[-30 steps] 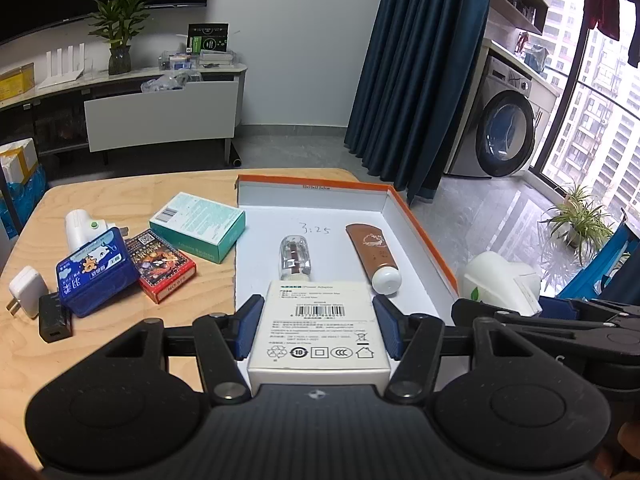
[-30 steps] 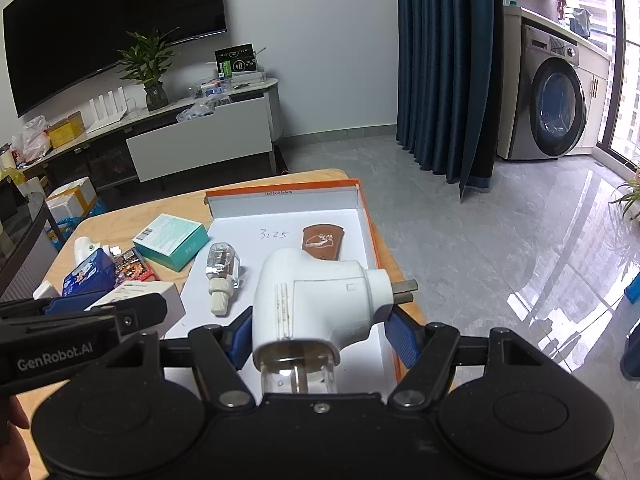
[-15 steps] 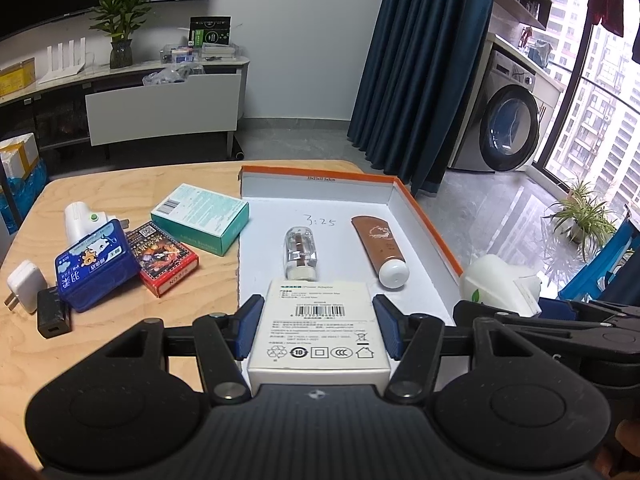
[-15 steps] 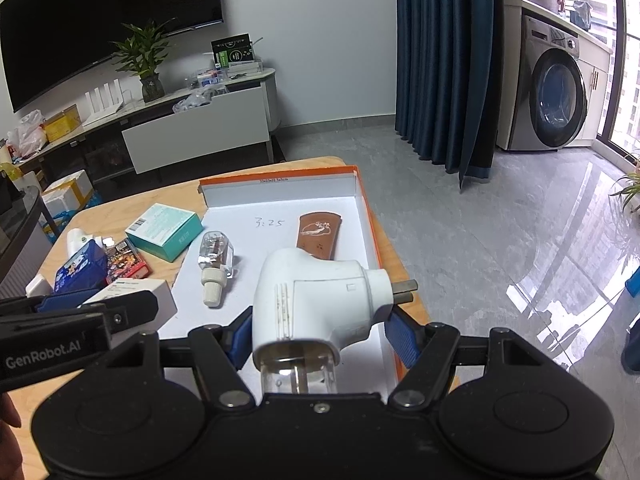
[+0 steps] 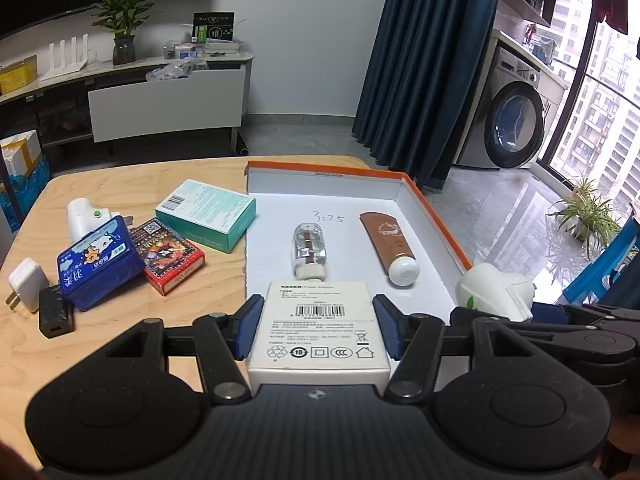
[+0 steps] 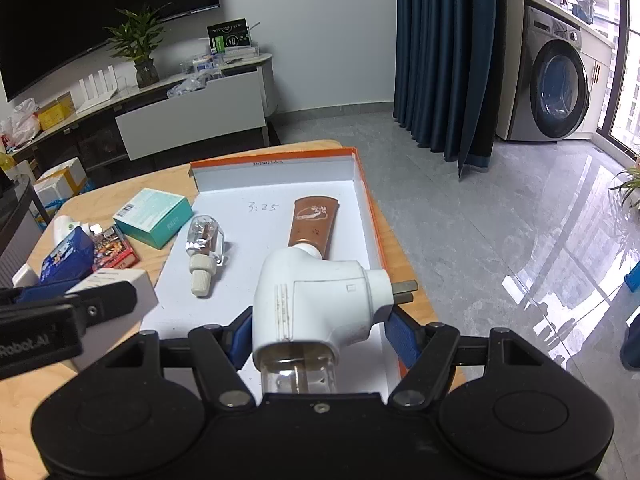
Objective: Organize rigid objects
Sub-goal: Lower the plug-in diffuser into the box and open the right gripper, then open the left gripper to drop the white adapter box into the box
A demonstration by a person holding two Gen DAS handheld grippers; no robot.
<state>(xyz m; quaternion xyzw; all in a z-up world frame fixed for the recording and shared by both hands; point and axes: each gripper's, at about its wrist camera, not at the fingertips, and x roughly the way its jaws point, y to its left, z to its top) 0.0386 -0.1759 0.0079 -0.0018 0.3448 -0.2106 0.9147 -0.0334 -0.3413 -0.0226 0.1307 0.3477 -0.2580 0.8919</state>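
My left gripper [image 5: 318, 328] is shut on a white adapter box [image 5: 318, 330] with a barcode, held over the near end of the orange-rimmed white tray [image 5: 432, 208]. My right gripper [image 6: 320, 330] is shut on a white plug-in device [image 6: 316, 300] with a clear bottle at its base and prongs pointing right, held above the tray's [image 6: 366, 196] near right part. In the tray lie a clear refill bottle [image 5: 307, 250] and a brown tube [image 5: 390, 244]. The plug-in device [image 5: 494, 292] and the right gripper show at the left view's right edge.
On the wooden table [image 5: 120, 320] left of the tray lie a teal box [image 5: 206, 214], a red card pack [image 5: 168, 256], a blue packet [image 5: 98, 262], a white plug-in unit [image 5: 82, 214], a white charger [image 5: 24, 284] and a black adapter [image 5: 56, 314]. The table's right edge drops to the floor.
Both views have drifted slightly, so the tray and its contents sit a little differently in frame. Both grips are unchanged.
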